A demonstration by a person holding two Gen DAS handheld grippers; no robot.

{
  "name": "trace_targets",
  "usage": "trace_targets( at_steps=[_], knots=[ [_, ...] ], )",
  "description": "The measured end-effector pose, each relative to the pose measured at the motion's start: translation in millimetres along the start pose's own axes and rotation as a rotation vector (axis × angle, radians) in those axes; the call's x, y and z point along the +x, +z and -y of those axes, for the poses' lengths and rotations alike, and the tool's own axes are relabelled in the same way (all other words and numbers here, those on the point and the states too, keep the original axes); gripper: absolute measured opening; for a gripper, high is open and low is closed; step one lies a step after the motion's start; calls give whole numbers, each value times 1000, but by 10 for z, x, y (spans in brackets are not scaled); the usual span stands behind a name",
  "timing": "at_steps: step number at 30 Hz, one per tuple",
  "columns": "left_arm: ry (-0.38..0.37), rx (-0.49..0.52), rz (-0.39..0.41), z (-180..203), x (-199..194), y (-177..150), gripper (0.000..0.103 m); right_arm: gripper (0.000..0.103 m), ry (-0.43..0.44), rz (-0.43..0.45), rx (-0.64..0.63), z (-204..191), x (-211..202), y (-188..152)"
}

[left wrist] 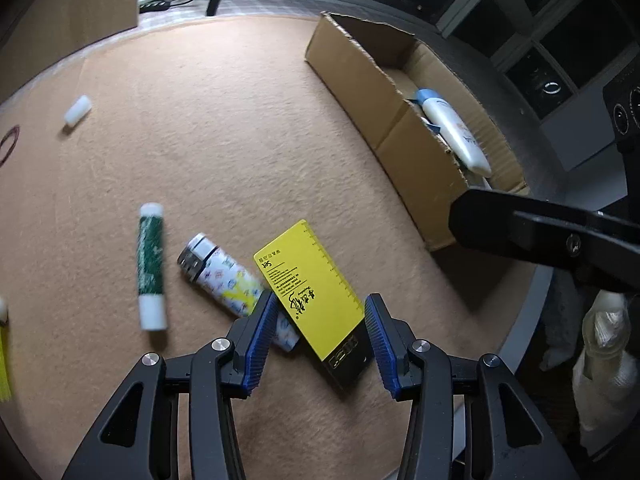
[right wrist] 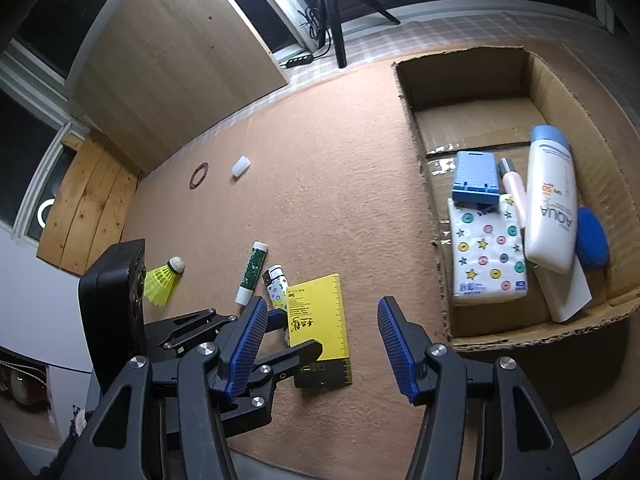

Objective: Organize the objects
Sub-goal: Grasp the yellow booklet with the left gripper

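Observation:
A yellow card with a black end [left wrist: 308,280] [right wrist: 320,316] lies flat on the tan felt. My left gripper [left wrist: 322,312] [right wrist: 294,332] is open and straddles it, its blue pads close beside the card's long edges. A patterned lighter [left wrist: 228,276] [right wrist: 277,286] lies partly under the left finger, with a green glue stick [left wrist: 151,264] [right wrist: 251,276] beside it. My right gripper [right wrist: 322,308] hovers open over the card with nothing between its fingers. The cardboard box [left wrist: 360,76] [right wrist: 460,76] on the right holds a white sunscreen bottle [right wrist: 550,200] [left wrist: 454,132], a tissue pack [right wrist: 488,252] and a blue block [right wrist: 476,178].
A yellow shuttlecock [right wrist: 162,280], a small white cap [left wrist: 78,110] [right wrist: 241,167] and a rubber band [right wrist: 199,176] lie on the felt to the left. A tripod leg [right wrist: 338,28] and a wooden panel [right wrist: 172,64] stand behind. The table edge [left wrist: 532,304] runs below the box.

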State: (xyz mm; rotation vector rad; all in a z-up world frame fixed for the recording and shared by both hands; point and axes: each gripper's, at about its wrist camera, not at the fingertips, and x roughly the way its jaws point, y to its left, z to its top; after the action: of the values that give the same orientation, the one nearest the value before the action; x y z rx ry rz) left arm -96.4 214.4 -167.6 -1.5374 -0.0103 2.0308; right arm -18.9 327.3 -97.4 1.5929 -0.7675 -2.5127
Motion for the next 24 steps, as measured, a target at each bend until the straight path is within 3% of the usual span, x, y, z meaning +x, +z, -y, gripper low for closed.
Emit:
trace_targets(
  at_steps=[4,9,12,15,24],
  knots=[
    [-6,7,-11,54,77,83,50,54,-4,5,7,47,-32,4],
    [27,7,-58,159,265,163,59,54,-7,18,8,62,-81,19],
    [54,30,-67,277,300,151,70,54,-17,32,11,81,-129,31],
    [120,58,-66,392,340,155,70,54,-29,44,21,138,-183,39],
    [213,37,-57,519,384,172,71,54,-124,87,14,442,-413,36]
  ],
)
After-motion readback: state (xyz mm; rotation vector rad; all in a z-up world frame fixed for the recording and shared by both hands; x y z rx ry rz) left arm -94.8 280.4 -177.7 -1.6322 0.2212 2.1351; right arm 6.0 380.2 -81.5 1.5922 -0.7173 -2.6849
